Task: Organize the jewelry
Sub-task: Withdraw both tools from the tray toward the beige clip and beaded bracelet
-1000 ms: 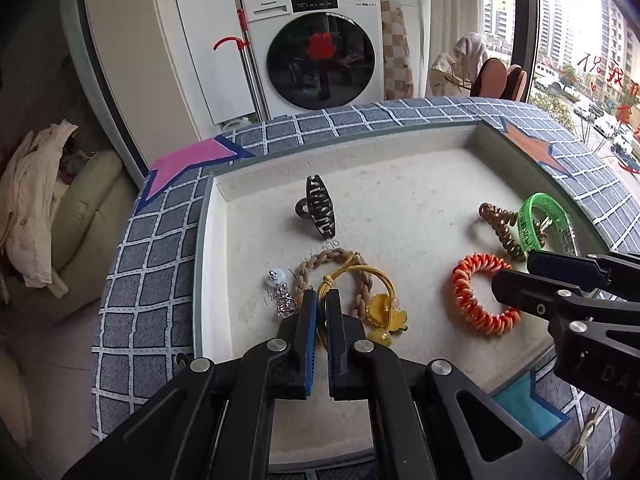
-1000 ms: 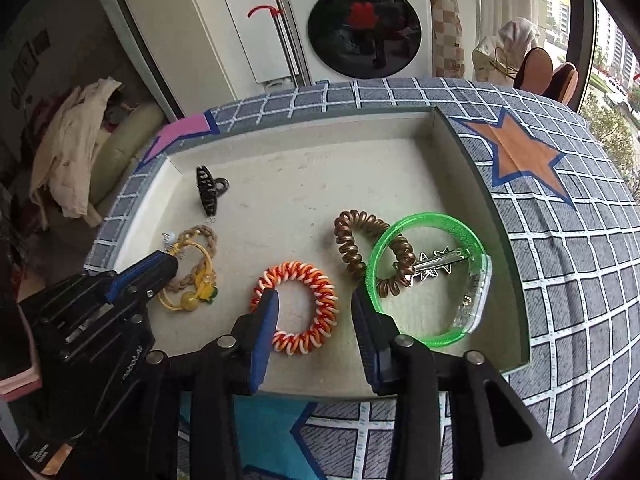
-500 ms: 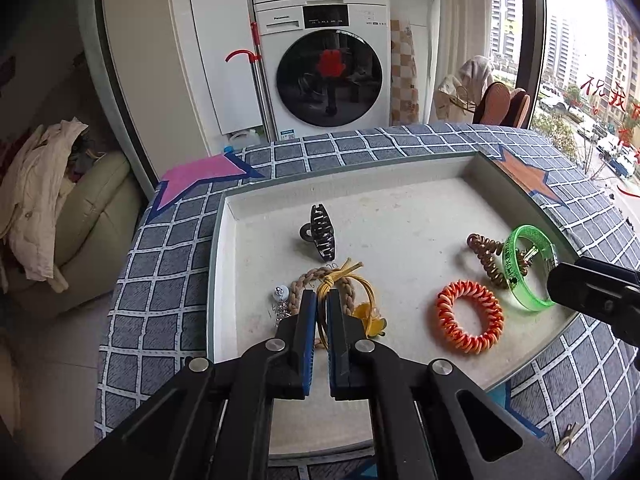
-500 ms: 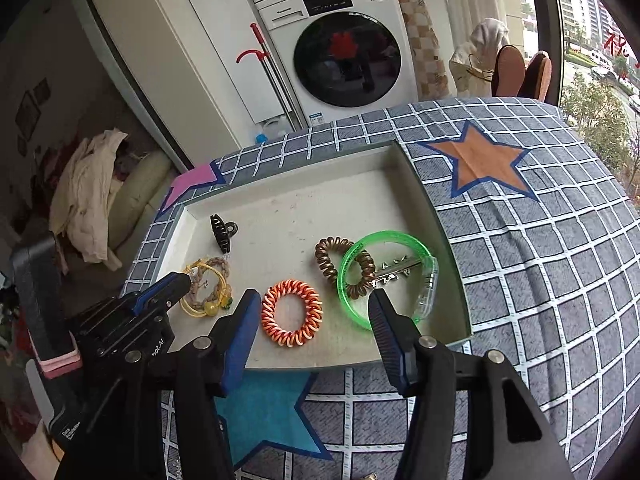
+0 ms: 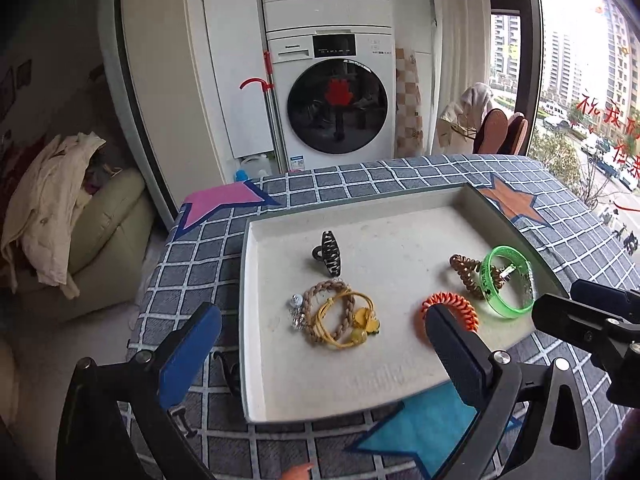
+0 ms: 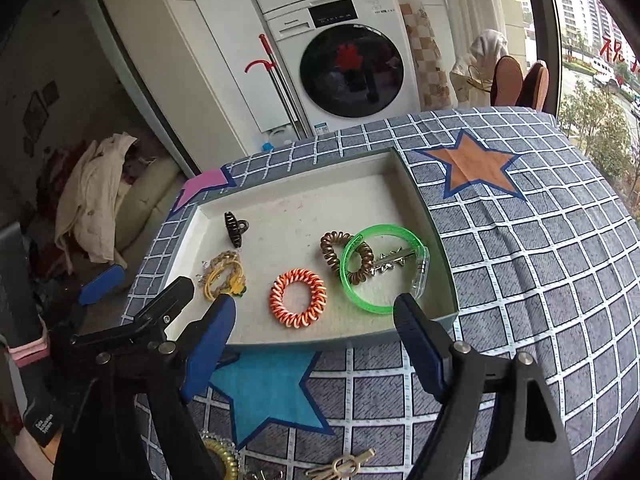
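Tray (image 5: 256, 360): shallow, pale inside, centre of both views, on a grey checked cloth (image 6: 540, 260) with coloured stars.
Hair claw (image 5: 329, 253): dark, upper middle of the tray in the left wrist view, lying alone.
Yellow hair tie (image 5: 344, 322): with yellow charms, lower left part of the tray, tangled over a braided tan ring (image 5: 318, 294); small silver pieces (image 5: 297, 312) lie just beside them on the left.
Orange coil tie (image 6: 298, 298): centre of the tray in the right wrist view, lying flat, apart from the rest.
Brown coil tie (image 6: 340, 248): right of centre, overlapped by the green bangle (image 6: 380, 268).
Silver clip (image 6: 392, 260): lies inside the bangle's ring.
Left gripper (image 5: 316, 348): lower part of the left wrist view, above the near edge of the tray; jaws have just been opening and stand spread wide, nothing pinched; the yellow tie lies on the tray floor beyond them.
Right gripper (image 6: 314, 334): lower part of the right wrist view, over the tray's near wall; jaws have just been opening, spread apart, nothing between the pads.
Loose pieces (image 6: 344, 466): gold-coloured, on the cloth at the bottom edge of the right wrist view, outside the tray; kind unclear.
Washing machine (image 5: 332, 100): white, upper centre, behind the table.
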`<state>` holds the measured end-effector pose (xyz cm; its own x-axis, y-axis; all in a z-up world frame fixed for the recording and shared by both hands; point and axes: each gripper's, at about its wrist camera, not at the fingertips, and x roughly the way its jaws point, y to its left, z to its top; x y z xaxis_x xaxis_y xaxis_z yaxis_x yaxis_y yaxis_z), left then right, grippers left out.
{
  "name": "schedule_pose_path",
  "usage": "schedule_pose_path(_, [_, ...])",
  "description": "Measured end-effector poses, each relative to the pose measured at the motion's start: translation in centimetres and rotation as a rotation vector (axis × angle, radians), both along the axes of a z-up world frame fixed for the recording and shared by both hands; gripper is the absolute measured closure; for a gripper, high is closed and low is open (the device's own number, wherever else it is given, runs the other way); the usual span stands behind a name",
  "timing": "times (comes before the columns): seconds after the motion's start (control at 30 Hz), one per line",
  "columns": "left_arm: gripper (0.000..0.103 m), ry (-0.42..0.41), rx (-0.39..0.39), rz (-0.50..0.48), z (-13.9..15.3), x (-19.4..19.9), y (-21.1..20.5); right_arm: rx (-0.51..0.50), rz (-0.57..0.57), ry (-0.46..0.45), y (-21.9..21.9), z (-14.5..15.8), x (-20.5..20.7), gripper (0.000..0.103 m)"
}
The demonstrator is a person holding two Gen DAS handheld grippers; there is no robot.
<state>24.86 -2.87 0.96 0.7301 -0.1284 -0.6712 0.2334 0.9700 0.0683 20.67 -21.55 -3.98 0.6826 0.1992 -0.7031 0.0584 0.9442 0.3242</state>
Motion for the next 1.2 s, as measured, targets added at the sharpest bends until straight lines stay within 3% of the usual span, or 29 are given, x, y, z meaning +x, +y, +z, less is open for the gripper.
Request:
schedule_pose_path(0.07, [0.0,0.006,-0.014,0.002,0.2,-0.7,0.5,-0.012,-0.001,-0.015,0.2,0.3,-0.9,0.019])
schedule_pose_path(0.2, [0.0,0.02,-0.036,0.001,0.5,-2.5,1.5,-0.018,0.002,-0.054,0.3,0.8,-2.7,0.0])
schedule_pose_path(0.4, [0.0,0.021,-0.044,0.003,0.9,-5.4,2.3,-0.068,0.011,-0.119,1.4,1.7,-5.5,0.0])
schedule_pose_path(0.57, [0.0,0.036,-0.06,0.013,0.4,-7.3,3.1,-0.073,0.03,-0.119,2.0,1.7,-7.1,0.0])
schedule_pose_path(0.9, [0.0,0.126,-0.093,0.025,-2.2,-10.4,4.8,-0.062,0.107,0.019,2.1,-0.4,-9.1,0.0])
schedule_pose_path(1.2, [0.0,0.19,-0.091,0.064,-4.6,-12.4,6.3,-0.08,0.109,0.116,2.0,-3.5,-10.9,0.0])
